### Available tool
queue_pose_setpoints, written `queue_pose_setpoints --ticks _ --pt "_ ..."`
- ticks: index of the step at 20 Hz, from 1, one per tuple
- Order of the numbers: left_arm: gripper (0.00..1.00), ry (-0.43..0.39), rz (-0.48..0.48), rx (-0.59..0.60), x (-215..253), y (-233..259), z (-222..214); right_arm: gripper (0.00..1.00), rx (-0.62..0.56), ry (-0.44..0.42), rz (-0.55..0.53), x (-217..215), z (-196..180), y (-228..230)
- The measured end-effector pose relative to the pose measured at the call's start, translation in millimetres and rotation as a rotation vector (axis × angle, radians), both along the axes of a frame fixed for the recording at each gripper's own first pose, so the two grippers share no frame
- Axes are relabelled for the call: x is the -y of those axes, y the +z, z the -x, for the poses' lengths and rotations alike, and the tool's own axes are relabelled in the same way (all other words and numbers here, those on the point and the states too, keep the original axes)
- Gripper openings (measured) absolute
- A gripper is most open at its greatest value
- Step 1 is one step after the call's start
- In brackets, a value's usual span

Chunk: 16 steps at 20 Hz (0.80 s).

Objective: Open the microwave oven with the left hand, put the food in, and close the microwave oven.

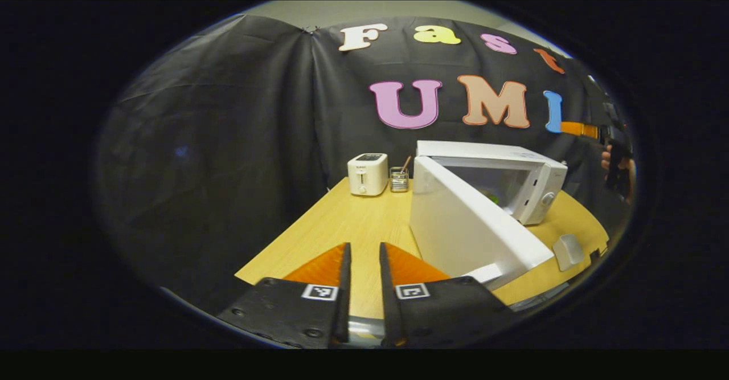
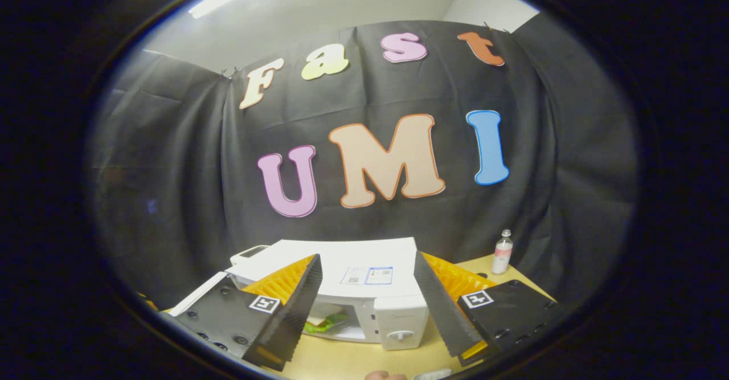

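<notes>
The white microwave (image 1: 535, 183) stands on the wooden table (image 1: 342, 220) with its door (image 1: 467, 226) swung wide open toward me. Something green, the food (image 1: 493, 198), lies inside the cavity. My left gripper (image 1: 364, 247) hovers over the table left of the door, its fingers a narrow gap apart with nothing between them. In the right gripper view, the right gripper (image 2: 367, 257) is open wide and empty, held above and in front of the microwave (image 2: 364, 272). The green food (image 2: 322, 324) shows in the cavity below it. The open door (image 2: 196, 295) juts out at the left.
A white toaster (image 1: 368, 174) and a small holder with sticks (image 1: 399, 179) stand at the table's back, left of the microwave. A small white block (image 1: 568, 250) lies near the table's right edge. A bottle (image 2: 502, 252) stands to the right of the microwave. A hand (image 1: 618, 166) shows at far right.
</notes>
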<state>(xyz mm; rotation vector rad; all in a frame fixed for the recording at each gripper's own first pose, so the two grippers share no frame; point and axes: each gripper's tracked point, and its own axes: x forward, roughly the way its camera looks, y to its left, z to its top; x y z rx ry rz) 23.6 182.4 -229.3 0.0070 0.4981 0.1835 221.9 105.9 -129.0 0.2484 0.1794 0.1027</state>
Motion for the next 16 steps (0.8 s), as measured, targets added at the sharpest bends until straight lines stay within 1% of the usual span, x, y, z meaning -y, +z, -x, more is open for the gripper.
queue_pose_setpoints --ticks 2,5,7,8,9,11,16 --pt "0.01 -0.003 0.002 -0.041 4 -19 4 0.91 -0.003 -0.009 0.007 8 0 2" --pt "0.00 -0.053 0.034 -0.102 26 -41 12 0.91 0.002 -0.020 0.022 19 1 7" --pt "0.02 -0.089 0.015 -0.135 39 -53 15 0.91 0.011 -0.024 0.036 25 2 10" --pt "0.00 -0.110 0.001 -0.155 45 -58 17 0.91 0.005 -0.025 0.046 29 2 8" --pt "0.00 -0.136 -0.008 -0.164 53 -61 19 0.91 -0.002 -0.026 0.050 27 3 1" --pt "0.00 -0.166 -0.040 -0.167 62 -62 16 0.91 -0.009 -0.029 0.051 29 4 -1" --pt "0.00 -0.234 -0.043 -0.163 87 -59 8 0.91 0.000 -0.038 0.072 47 10 0"
